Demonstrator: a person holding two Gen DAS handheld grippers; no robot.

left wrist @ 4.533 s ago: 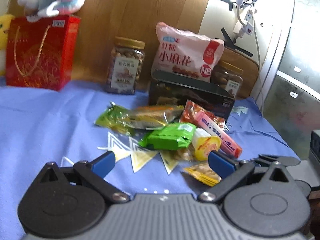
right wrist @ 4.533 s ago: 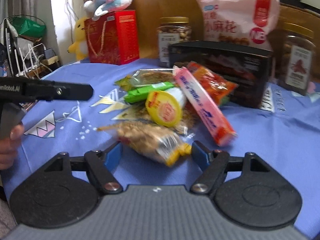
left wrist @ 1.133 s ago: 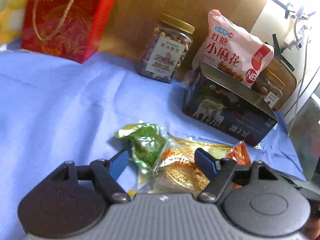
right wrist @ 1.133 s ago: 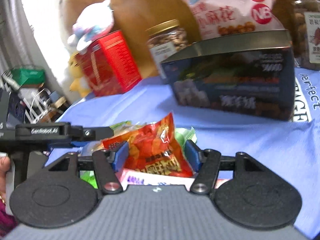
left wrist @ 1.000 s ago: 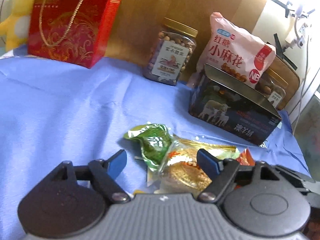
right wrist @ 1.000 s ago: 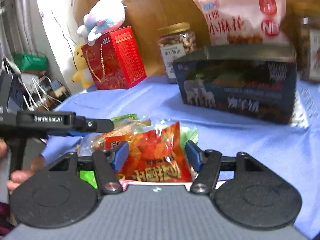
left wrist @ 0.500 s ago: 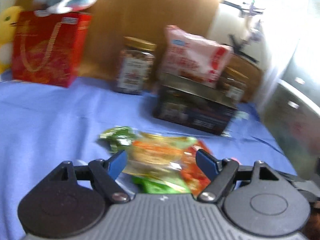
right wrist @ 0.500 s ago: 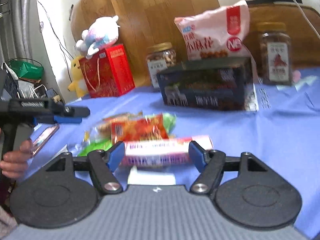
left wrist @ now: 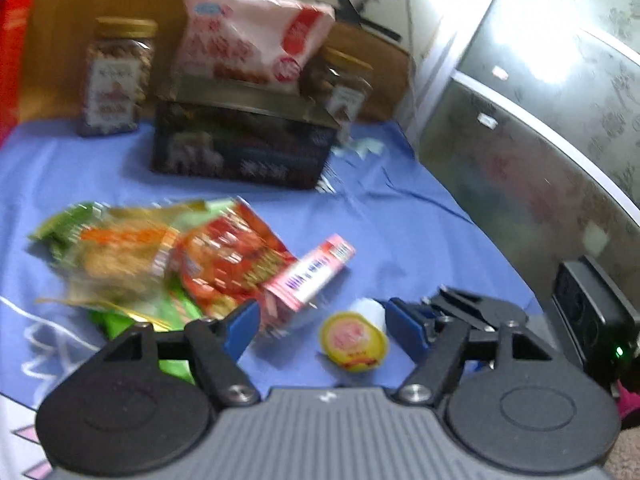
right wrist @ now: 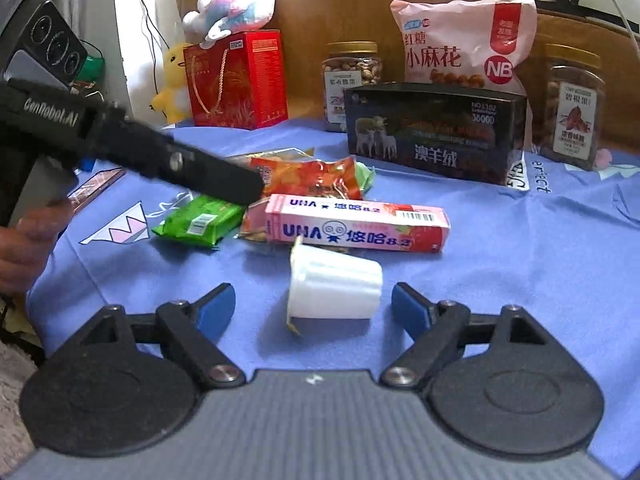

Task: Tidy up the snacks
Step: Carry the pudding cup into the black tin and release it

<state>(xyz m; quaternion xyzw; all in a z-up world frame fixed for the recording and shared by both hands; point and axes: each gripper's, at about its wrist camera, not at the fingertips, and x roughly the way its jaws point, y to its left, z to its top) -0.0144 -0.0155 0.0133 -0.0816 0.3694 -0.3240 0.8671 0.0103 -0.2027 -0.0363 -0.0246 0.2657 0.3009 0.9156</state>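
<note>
A pile of snacks lies on the blue cloth: a red-orange packet [right wrist: 320, 178], a green packet [right wrist: 198, 222], a pink UHA candy box [right wrist: 356, 226] and a white jelly cup [right wrist: 334, 288] on its side. My right gripper [right wrist: 314, 304] is open, the cup just ahead between its fingers. My left gripper [left wrist: 320, 324] is open and empty above the yellow-lidded cup [left wrist: 354, 340] and pink box [left wrist: 308, 280]. The left gripper's body [right wrist: 140, 152] crosses the right wrist view above the pile. A dark open tin box [right wrist: 434, 132] stands behind the pile.
At the back stand two nut jars [right wrist: 352, 80] [right wrist: 574, 106], a pink snack bag [right wrist: 460, 44], a red gift bag [right wrist: 236, 80] with a plush toy [right wrist: 232, 4] on it and a yellow toy [right wrist: 174, 80]. A grey cabinet [left wrist: 540, 140] borders the table's right side.
Both grippers have pulled back from the pile and opened wider. The left view swung right. The jelly cup now lies apart from the pile, in front of the right gripper.
</note>
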